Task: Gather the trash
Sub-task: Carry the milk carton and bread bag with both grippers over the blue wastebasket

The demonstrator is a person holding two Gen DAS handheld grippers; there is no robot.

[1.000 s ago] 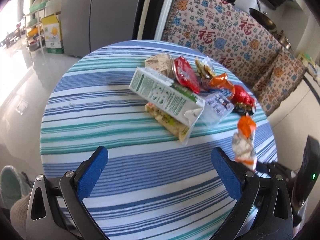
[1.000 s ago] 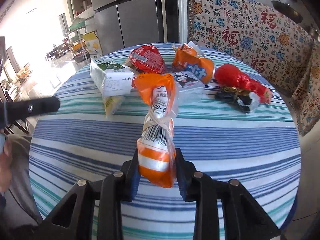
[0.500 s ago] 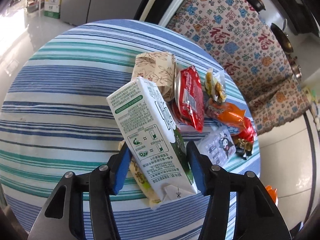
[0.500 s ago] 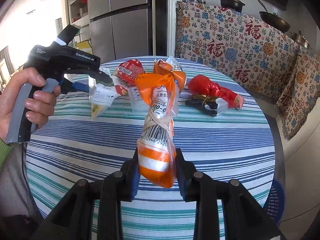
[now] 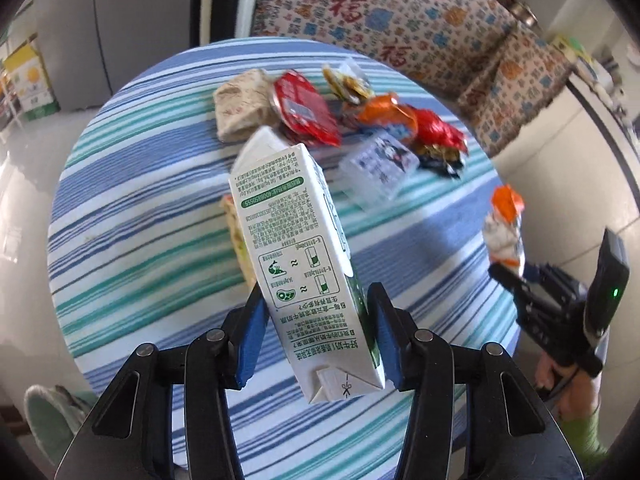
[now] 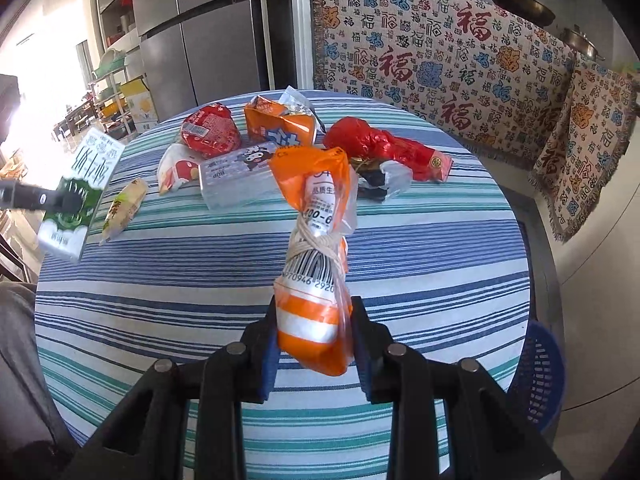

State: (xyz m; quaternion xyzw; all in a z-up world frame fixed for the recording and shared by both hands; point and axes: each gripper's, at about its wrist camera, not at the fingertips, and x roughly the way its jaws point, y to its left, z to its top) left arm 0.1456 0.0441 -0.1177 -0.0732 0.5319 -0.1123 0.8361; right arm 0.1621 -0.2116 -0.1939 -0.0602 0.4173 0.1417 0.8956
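- Right now your left gripper [image 5: 316,340] is clamped on the white-and-green milk carton [image 5: 296,256], lifted clear of the striped round table [image 5: 132,208], carton tilting toward 11 o'clock.
- Your right gripper [image 6: 314,340] is clenched on the orange-and-white knotted snack bag [image 6: 316,248], held upright above the table.
- Rest of the trash sits at 12 o'clock in the right wrist view: red foil wrapper [image 6: 380,146], orange packet [image 6: 280,126], red lidded cup [image 6: 210,130], clear cartoon-print pack [image 6: 240,176].
- Blue plastic basket [image 6: 540,372] on the floor at 4 o'clock, beside the table edge.
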